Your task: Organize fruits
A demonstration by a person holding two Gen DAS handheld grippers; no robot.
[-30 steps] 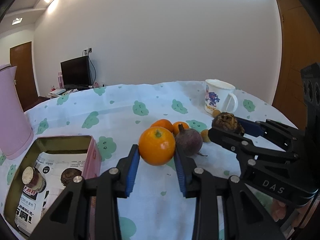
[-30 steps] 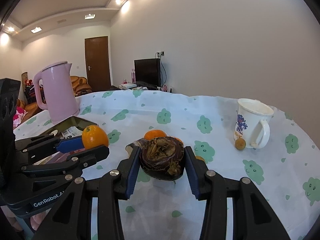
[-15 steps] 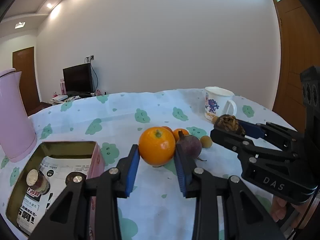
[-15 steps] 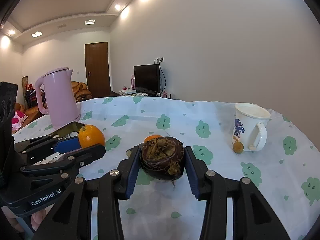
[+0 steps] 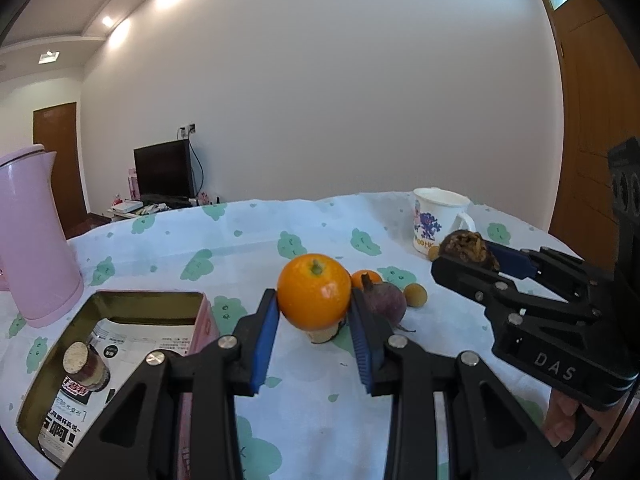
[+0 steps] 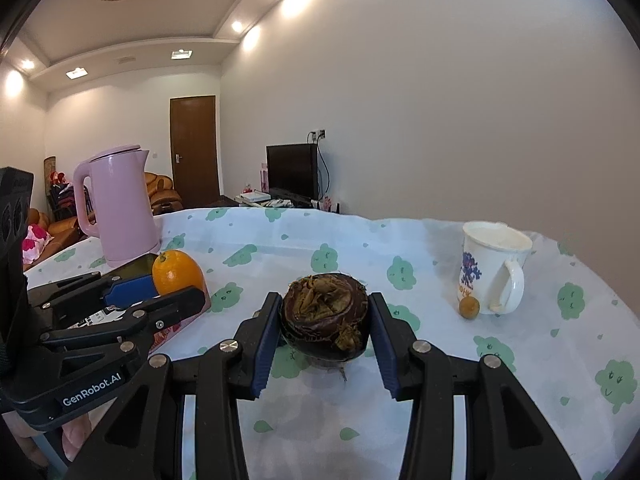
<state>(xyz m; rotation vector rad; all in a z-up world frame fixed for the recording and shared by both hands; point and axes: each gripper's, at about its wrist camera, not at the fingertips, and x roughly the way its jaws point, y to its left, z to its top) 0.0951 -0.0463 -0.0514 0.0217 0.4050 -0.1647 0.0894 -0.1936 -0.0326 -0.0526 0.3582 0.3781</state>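
Note:
My left gripper (image 5: 313, 300) is shut on a large orange (image 5: 314, 290), held above the table just right of an open pink tin (image 5: 206, 322). My right gripper (image 6: 324, 308) is shut on a dark brown round fruit (image 6: 324, 316) with a dry, ragged top, also held off the cloth. Each gripper shows in the other's view: the right gripper (image 5: 468, 258) with the dark fruit (image 5: 464, 242), the left gripper (image 6: 168, 284) with the orange (image 6: 176, 272). Behind the orange, a small orange (image 5: 366, 278), a purple fruit (image 5: 386, 300) and a small tan fruit (image 5: 415, 294) lie on the table.
A pink kettle (image 5: 28, 240) stands at the far left behind the tin, which holds a small labelled jar (image 5: 82, 366) on printed paper. A white mug (image 6: 492, 268) stands at the right with another small tan fruit (image 6: 469, 307) beside it. A white cloth with green prints (image 6: 520, 360) covers the table.
Both grippers have tipped upward a little, so the table sits lower in each view. The orange and the dark fruit stay gripped as before.

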